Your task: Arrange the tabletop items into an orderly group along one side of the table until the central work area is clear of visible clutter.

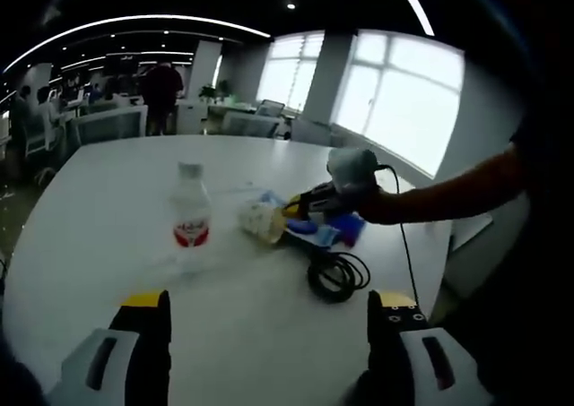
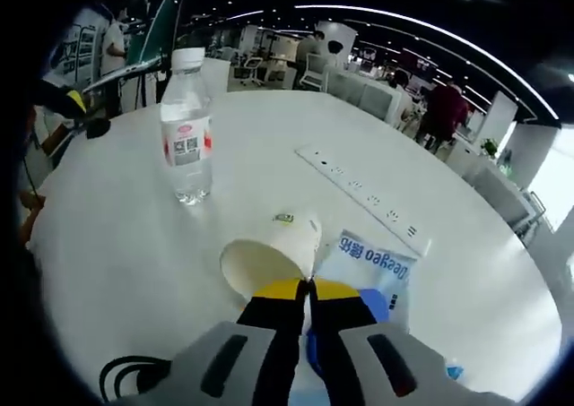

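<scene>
White table [image 2: 117, 245]: water bottle [image 2: 186, 128], tipped paper cup [image 2: 269, 258], packet [image 2: 377, 267], black cable [image 1: 338, 276]

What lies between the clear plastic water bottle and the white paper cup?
Bare white tabletop separates bottle from tipped cup in the right gripper view.

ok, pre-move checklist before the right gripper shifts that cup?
1. Right gripper shut on the cup rim: ok.
2. Cup lying on its side, mouth open toward the camera; contents: cannot tell.
3. Left gripper open and free: ok.
4. Bottle upright, capped, apart from the cup: ok.
5. Cable coiled close by the cup; snag risk: not ok.
6. Central table cleared: not ok.
</scene>
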Motion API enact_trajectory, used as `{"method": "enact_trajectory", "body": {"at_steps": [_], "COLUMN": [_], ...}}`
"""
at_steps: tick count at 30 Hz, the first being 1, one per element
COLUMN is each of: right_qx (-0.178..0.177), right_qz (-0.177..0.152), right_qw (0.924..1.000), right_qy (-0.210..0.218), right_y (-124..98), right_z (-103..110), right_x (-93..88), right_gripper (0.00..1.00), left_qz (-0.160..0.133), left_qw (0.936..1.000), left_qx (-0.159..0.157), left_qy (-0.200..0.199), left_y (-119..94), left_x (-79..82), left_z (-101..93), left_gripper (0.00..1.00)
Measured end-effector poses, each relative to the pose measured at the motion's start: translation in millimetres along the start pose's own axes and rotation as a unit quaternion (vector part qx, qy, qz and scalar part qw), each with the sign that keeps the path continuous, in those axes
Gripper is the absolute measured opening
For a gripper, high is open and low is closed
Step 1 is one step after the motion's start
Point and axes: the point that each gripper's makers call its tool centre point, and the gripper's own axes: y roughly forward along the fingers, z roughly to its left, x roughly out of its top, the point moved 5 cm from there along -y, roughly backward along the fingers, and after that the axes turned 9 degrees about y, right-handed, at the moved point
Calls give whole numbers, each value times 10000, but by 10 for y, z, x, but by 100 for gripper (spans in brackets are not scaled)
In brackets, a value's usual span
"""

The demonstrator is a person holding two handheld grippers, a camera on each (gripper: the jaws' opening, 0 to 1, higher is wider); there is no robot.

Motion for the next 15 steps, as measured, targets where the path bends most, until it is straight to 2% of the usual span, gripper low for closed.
{"method": "enact_trajectory", "body": {"at_steps": [5, 8, 15], "right_qx": [-11, 105, 327], "right_qz": [-165, -148, -40], "right_qw": [9993, 9983, 9970], "right_qy": [338, 545, 699], "right_y": [-104, -159, -209], "right_z": [-37, -11, 97], "right_x": [74, 105, 184], "right_gripper": [0, 0, 0], "left_qz": [12, 11, 6], "left_qw": [10000, 9999, 9998], "left_qx": [-89, -131, -161], "left_qy": [39, 61, 153], "left_y": [35, 46, 40], "left_x": [6, 6, -5], "left_z": [-44, -58, -77], "left_gripper": [88, 88, 88]}}
